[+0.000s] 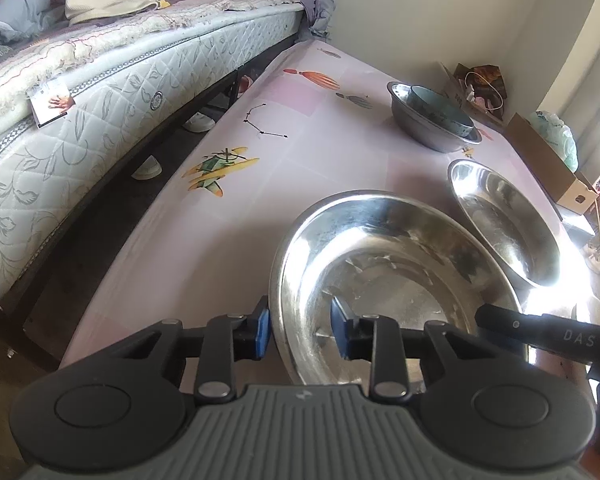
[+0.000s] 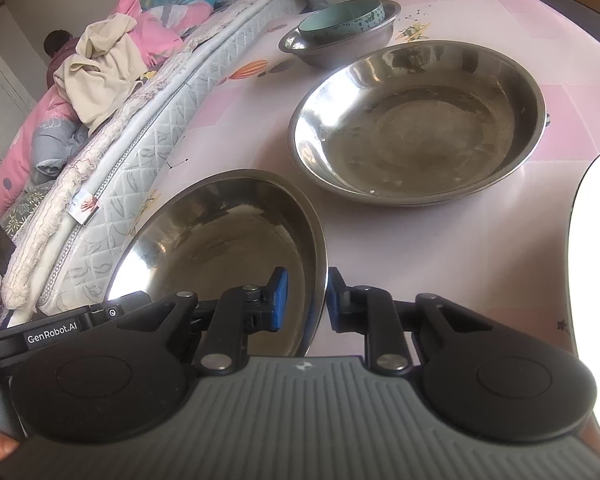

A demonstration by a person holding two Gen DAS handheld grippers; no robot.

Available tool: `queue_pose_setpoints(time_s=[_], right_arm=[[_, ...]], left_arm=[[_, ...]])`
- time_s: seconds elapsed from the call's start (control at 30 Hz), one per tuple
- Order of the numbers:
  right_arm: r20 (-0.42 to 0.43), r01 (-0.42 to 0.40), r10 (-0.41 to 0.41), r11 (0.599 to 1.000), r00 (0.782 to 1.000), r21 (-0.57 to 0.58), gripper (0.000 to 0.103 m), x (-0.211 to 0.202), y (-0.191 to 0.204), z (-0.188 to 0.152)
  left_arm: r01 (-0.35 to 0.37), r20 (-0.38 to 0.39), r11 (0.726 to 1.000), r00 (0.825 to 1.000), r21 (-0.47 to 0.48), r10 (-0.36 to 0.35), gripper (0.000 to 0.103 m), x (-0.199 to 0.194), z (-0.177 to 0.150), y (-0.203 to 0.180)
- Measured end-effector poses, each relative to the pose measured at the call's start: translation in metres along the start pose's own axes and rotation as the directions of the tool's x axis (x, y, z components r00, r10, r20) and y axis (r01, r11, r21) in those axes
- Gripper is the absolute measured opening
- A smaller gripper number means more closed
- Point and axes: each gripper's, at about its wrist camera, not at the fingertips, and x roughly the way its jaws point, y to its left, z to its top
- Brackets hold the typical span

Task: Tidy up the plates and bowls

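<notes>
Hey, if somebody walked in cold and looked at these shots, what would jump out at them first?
Two shiny steel plates on the pink table: the near steel plate, whose rim both the left claw and right claw straddle, and the far steel plate beside it. Behind them, a teal bowl nests inside a steel bowl, and a mattress runs along the table's edge.

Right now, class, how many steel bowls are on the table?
3: near bowl, rim between both tongs; middle bowl; far bowl, holding a green bowl. More may be hidden.
</notes>
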Motion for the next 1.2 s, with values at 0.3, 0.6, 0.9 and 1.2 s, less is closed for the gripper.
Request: queue_pose_setpoints(time_s=[0.3, 0.6, 0.9, 1.2], right_arm=[[0.024, 0.047, -0.045, 0.996, 0.999, -0.079, 0.018, -0.003, 0.010, -0.003], [0.047, 0.062, -0.057, 0.991, 0.997, -0.118, 0.018, -0.009, 0.016, -0.005], [0.057, 0.065, -0.057, 0.987, 0.997, -0.147, 0.018, -0.011, 0.020, -0.007], [0.038, 0.058, -0.053, 0.989, 0.998, -0.133, 0.017, -0.007, 0.013, -0.012]], left_arm=[[-0.005, 0.018, 1.000, 1.000, 0.013, 0.004, 0.031, -0.005, -0.003, -0.002], [-0.002, 0.035, 1.000, 0.999, 0.020, 0.002, 0.031, -0.011, -0.005, -0.002], [0.003, 0.037, 1.000, 0.999, 0.026, -0.004, 0.031, -0.014, -0.008, -0.001], [0.012, 0.007, 1.000, 1.000, 0.023, -0.012, 0.036, -0.006, -0.004, 0.004]])
